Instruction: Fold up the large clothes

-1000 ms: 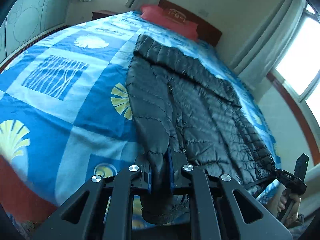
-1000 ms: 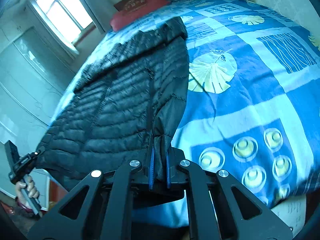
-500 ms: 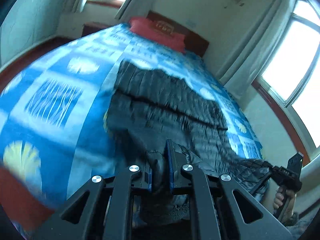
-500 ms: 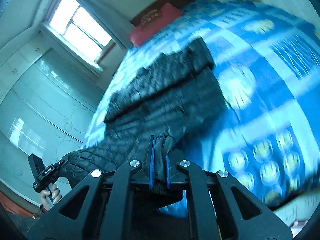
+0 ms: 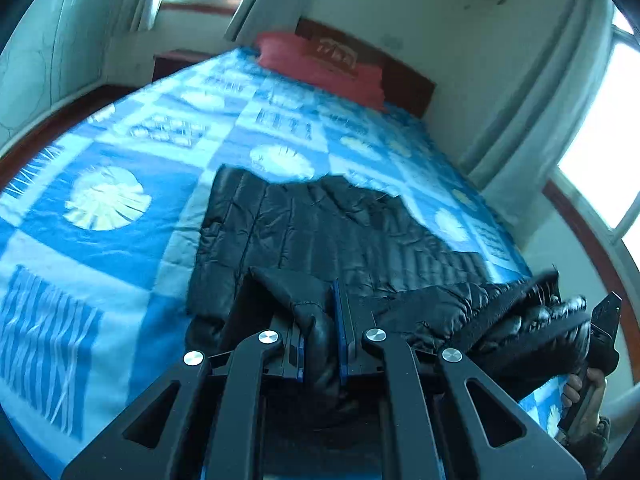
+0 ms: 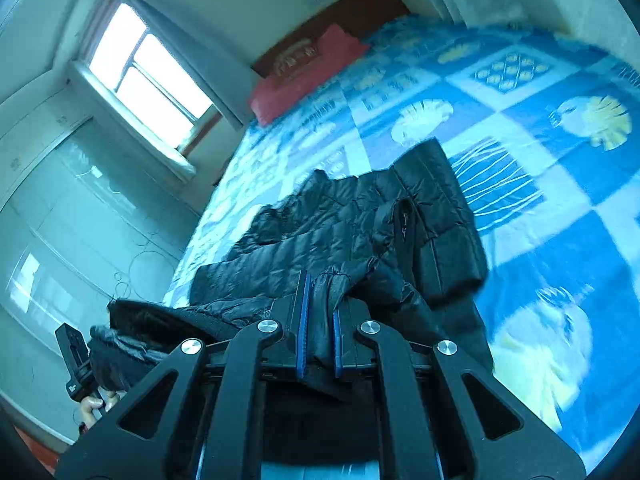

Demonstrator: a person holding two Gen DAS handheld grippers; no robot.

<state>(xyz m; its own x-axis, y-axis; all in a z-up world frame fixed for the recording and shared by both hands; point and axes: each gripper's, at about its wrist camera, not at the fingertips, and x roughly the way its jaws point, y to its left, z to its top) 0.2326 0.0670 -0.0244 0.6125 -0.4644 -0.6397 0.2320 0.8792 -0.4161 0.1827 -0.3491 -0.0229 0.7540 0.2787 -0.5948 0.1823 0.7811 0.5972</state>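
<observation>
Now lying much shorter on the bed point(image 5: 120, 280) than a second ago: black padded jacket point(image 5: 320, 232) no longer spreading long toward the red pillow point(image 5: 320, 60), its near end being lifted and carried over the rest. Left gripper point(image 5: 320, 344) still pinching one corner of the hem, jaws closed on the cloth. Right gripper point(image 6: 320, 340) still doing the same with the other corner, jaws also closed on the jacket point(image 6: 360, 232).

Standing behind the bed: dark headboard point(image 5: 404, 80), curtains point(image 5: 532, 128), bright window point(image 6: 148, 76).

Blocking the near part of the blue blanket point(image 6: 560, 200) in both views: the bunched jacket.

Showing only in the left view: the right gripper point(image 5: 600, 340) held by a hand point(image 5: 584, 388). Showing only in the right view: a loose sleeve point(image 6: 404, 236) lying across the jacket, and the left gripper point(image 6: 74, 364).
</observation>
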